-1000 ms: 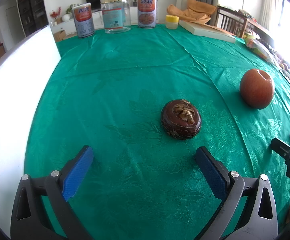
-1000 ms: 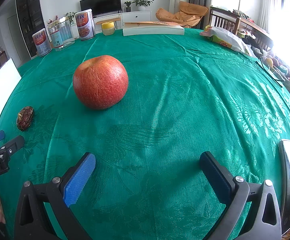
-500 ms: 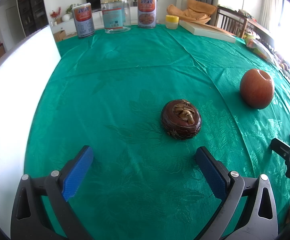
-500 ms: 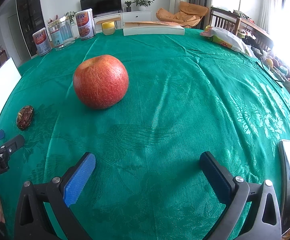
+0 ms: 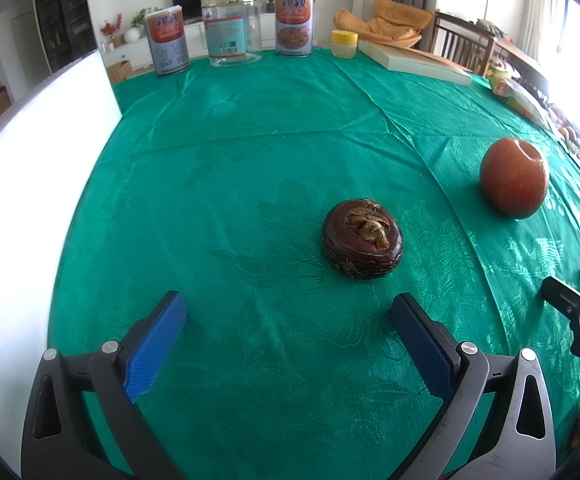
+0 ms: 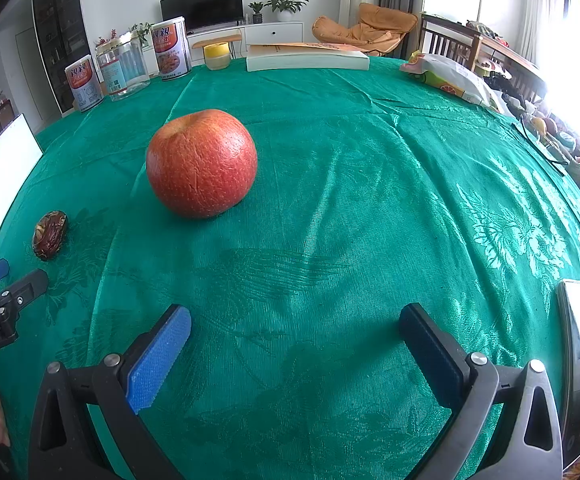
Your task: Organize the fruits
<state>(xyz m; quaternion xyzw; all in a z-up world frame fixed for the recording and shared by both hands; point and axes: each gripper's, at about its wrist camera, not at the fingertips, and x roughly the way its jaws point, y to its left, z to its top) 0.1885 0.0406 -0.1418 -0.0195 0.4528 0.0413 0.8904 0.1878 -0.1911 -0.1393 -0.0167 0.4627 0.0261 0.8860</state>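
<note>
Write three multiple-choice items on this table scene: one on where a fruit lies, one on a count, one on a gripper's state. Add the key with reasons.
1. Seen from the left wrist, where is the red apple relative to the dark brown fruit?
A. Right and farther back
B. Left and nearer
C. On top of it

2. How many printed tins flank the clear jar?
A. One
B. Two
C. Four

3. What is the state of the left gripper?
A. Shut on the apple
B. Shut on nothing
C. Open

Key: 1 A, the apple sits apart, up and right of the brown fruit. 2 B, one tin on its left, another tin on its right. 3 C, its blue pads stand wide apart over bare green cloth.
</note>
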